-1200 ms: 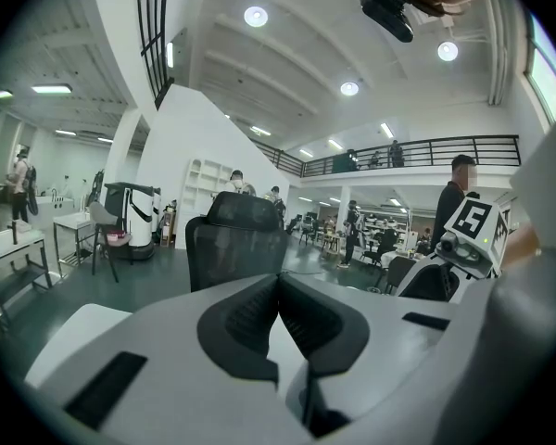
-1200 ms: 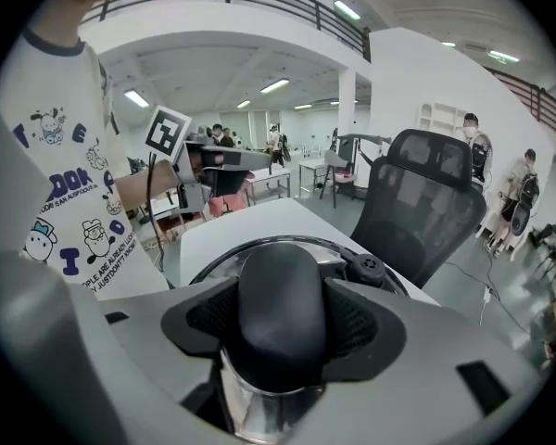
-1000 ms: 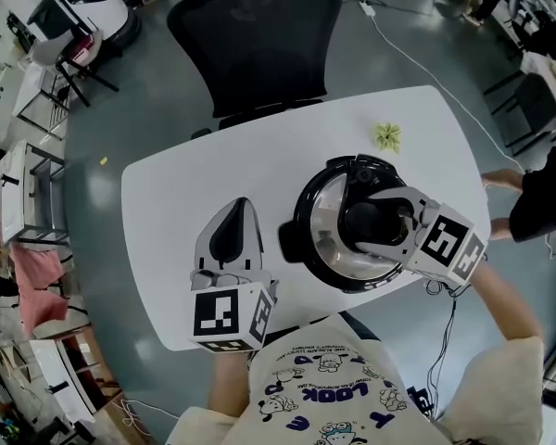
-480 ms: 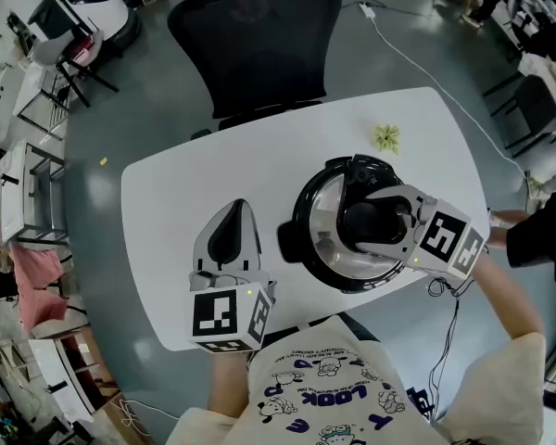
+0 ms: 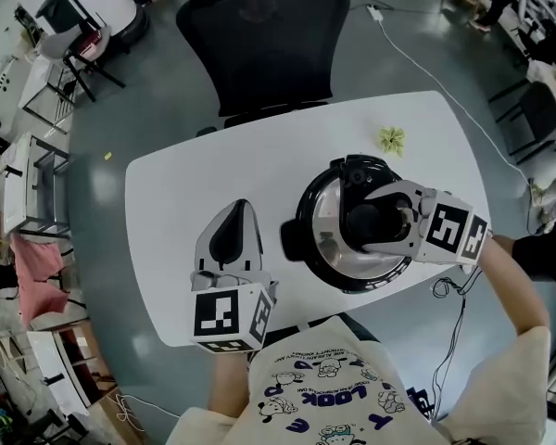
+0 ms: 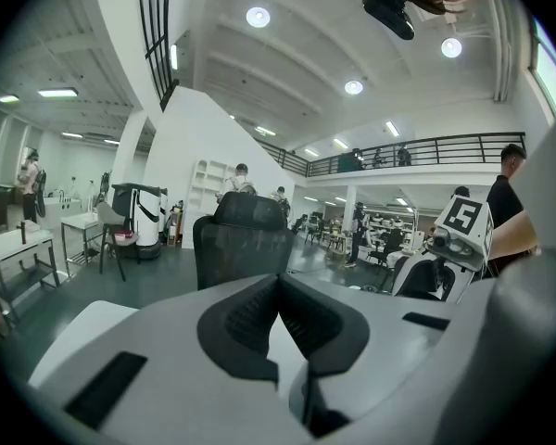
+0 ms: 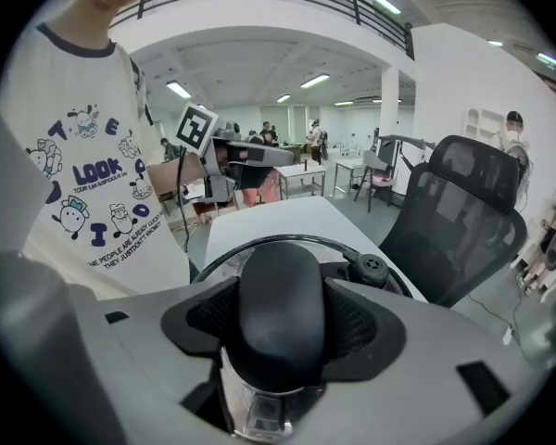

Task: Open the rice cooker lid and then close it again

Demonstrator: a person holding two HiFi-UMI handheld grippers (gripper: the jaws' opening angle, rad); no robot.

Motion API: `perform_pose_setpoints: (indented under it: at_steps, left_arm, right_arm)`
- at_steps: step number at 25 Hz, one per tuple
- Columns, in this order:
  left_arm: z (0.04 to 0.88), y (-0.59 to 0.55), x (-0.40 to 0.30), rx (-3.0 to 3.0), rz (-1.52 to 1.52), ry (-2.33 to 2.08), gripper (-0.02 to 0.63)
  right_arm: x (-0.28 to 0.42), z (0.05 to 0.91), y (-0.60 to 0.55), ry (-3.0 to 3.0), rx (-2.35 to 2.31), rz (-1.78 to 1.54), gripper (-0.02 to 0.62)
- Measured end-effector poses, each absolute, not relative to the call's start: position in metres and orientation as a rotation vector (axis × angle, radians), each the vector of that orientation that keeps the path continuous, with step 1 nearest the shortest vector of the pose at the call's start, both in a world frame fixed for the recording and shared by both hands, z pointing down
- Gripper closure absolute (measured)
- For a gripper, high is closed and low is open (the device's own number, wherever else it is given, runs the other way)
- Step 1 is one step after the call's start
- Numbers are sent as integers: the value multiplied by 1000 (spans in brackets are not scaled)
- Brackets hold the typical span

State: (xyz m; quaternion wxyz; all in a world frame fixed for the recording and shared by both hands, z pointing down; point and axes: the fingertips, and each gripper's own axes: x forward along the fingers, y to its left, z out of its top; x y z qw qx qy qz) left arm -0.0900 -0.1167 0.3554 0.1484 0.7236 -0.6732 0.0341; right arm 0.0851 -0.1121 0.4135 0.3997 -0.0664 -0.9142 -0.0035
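- The right gripper (image 5: 378,219) stays clamped on the lid's black knob (image 7: 278,304), hardly shifted from a second ago.
- The lid (image 5: 326,235) is still shut on the rice cooker (image 5: 297,213), on the white table (image 5: 167,202).
- The left gripper (image 5: 238,213) is unmoved, jaws together and empty.

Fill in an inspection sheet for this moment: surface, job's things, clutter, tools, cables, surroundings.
Surface: white table, bare apart from the items below.
Job's things: rice cooker on the table's right half; its lid looks seated, with the black lid handle on top.
Clutter: one small yellow-green object near the table's far edge.
Tools: right tool shut on the lid handle; left tool shut and empty, over the table's near left part.
Cables: white cable on the floor beyond the table; thin dark cables at the table's near right edge.
Surroundings: black office chair across the table; other furniture on the grey floor around.
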Motion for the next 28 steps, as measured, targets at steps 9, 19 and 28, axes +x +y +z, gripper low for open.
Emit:
perform_pose_setpoints:
  at_steps: [9, 19, 28]
  left_arm:
    - [351, -111, -98, 2057, 104, -1968, 592]
    - [353, -105, -104, 2021, 102, -2001, 592]
    - [355, -105, -96, 2042, 98, -1999, 592]
  right_arm:
    - [84, 413, -103, -2208, -421, -153, 299]
    - [82, 414, -101, -2198, -495, -157, 295]
    - [83, 420, -103, -2233, -447, -171, 295]
